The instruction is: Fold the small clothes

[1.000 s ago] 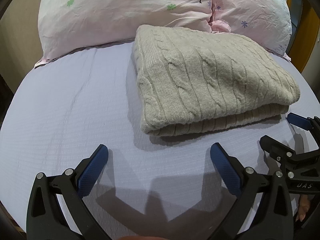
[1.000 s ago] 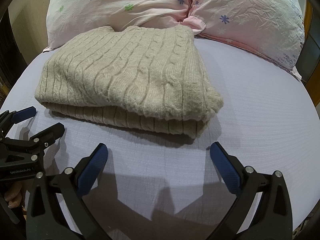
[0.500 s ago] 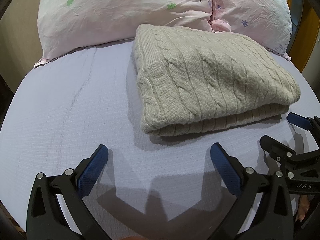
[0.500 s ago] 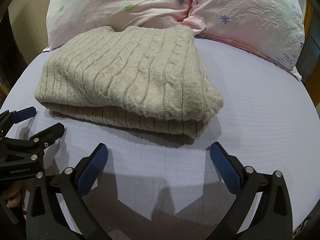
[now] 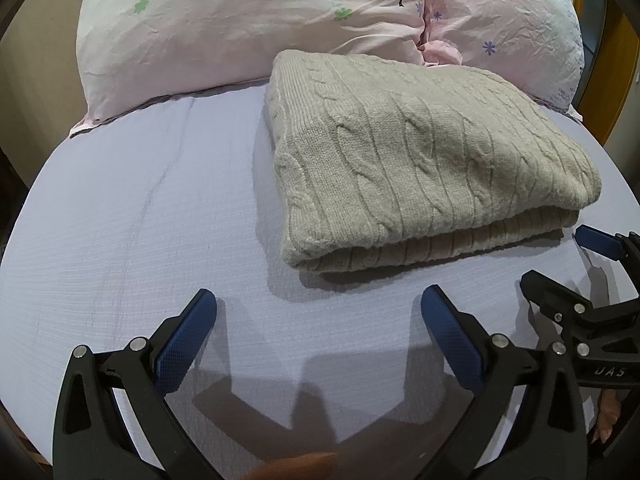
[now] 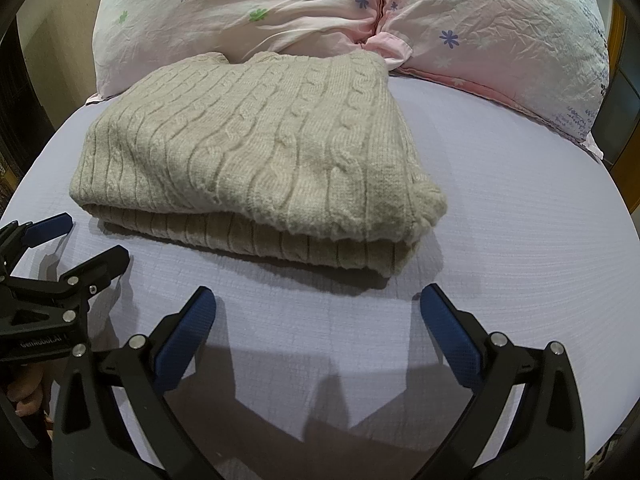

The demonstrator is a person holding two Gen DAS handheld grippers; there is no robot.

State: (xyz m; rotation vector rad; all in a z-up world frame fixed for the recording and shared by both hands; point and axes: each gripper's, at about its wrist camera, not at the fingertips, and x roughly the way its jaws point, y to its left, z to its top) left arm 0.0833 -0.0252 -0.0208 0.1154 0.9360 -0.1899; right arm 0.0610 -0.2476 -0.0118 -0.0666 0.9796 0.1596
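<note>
My left gripper hangs low over the pale lavender bed sheet, its two blue-padded fingers spread wide with nothing between them. My right gripper sits the same way just beside it, jaws parted wide and empty, its blue pads clear of any cloth. Ahead of both lies the beige cable-knit sweater, folded into a thick rectangle with its layered edge turned toward me; in the right wrist view the same sweater lies left of centre on the sheet. Its far edge touches the two pink pillows printed with small flowers and a tree, which lean side by side at the head of the bed. Neither gripper touches the sweater; a strip of bare sheet separates my fingertips from its near fold.
</note>
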